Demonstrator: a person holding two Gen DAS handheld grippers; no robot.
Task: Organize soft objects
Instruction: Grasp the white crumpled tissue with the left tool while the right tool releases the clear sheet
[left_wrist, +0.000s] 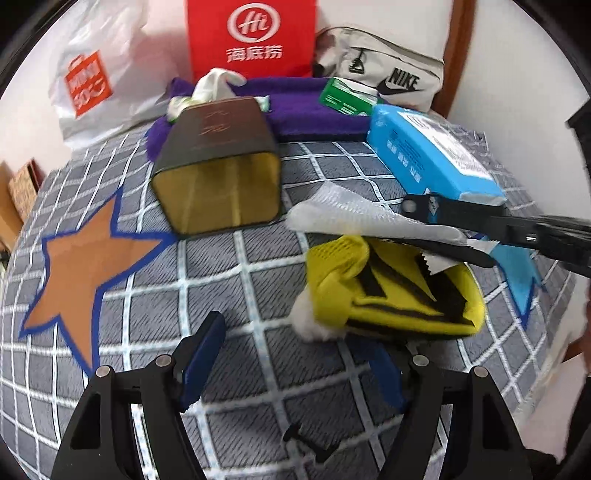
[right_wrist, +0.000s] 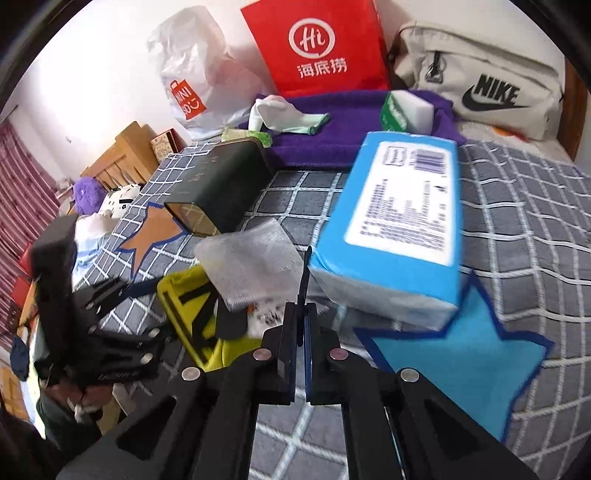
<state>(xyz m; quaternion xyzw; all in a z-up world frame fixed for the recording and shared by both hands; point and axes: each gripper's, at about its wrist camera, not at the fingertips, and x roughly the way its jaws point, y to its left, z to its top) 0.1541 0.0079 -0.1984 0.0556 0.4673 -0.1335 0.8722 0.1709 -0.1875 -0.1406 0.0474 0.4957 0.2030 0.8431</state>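
The left gripper (left_wrist: 295, 354) is hanging with jaws wide apart and empty just short of the crumpled yellow knit garment with black stripes (left_wrist: 399, 288), while the right gripper (right_wrist: 304, 325) is sitting fully closed, apparently pinching the white mesh sheet (right_wrist: 251, 266) draped over it. The left should probably be easing forward and closing on a thick fold, since thin knit slips. Everything is lying on a grey checked bedspread (left_wrist: 236, 280) with star patches, bags leaning against the wall behind.

Left tool (left_wrist: 295, 354) tilts downward with jaws spread apart; right tool (right_wrist: 304, 295) tilts downward, jaws pressed together.
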